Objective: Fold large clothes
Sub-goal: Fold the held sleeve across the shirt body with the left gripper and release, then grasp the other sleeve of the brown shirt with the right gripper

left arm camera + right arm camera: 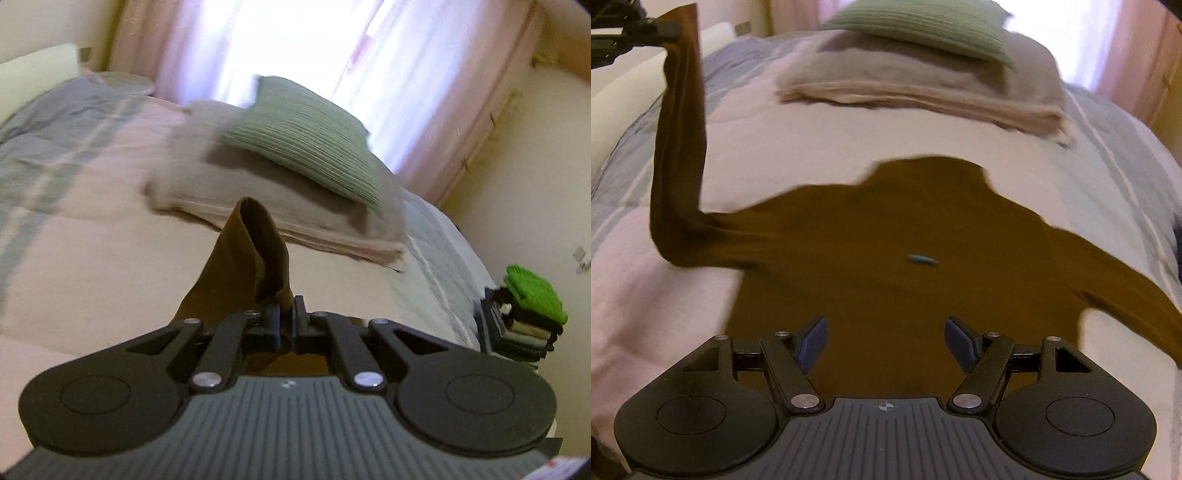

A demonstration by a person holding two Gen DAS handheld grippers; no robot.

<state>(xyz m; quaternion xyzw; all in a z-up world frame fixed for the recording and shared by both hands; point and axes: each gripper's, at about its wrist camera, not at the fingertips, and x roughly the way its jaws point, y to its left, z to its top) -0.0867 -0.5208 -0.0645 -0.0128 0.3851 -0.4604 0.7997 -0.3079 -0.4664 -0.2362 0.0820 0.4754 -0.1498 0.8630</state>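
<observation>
We see one brown shirt (886,236) on bed (738,155); left gripper (285,322) clenched on its sleeve, right gripper (885,341) released.

The left hand-held gripper (285,314) is raised high, its 2 fingers pressed together on a pinch of cloth. The right hand-held gripper (885,341) hangs lower, tilted forward and down, its 2 blue-padded fingers (812,341) spread wide, gripping nothing.

A bed (849,140) is carrying a brown shirt (886,258) spread flat and a folded blanket (923,85) under a green pillow (923,26).
</observation>
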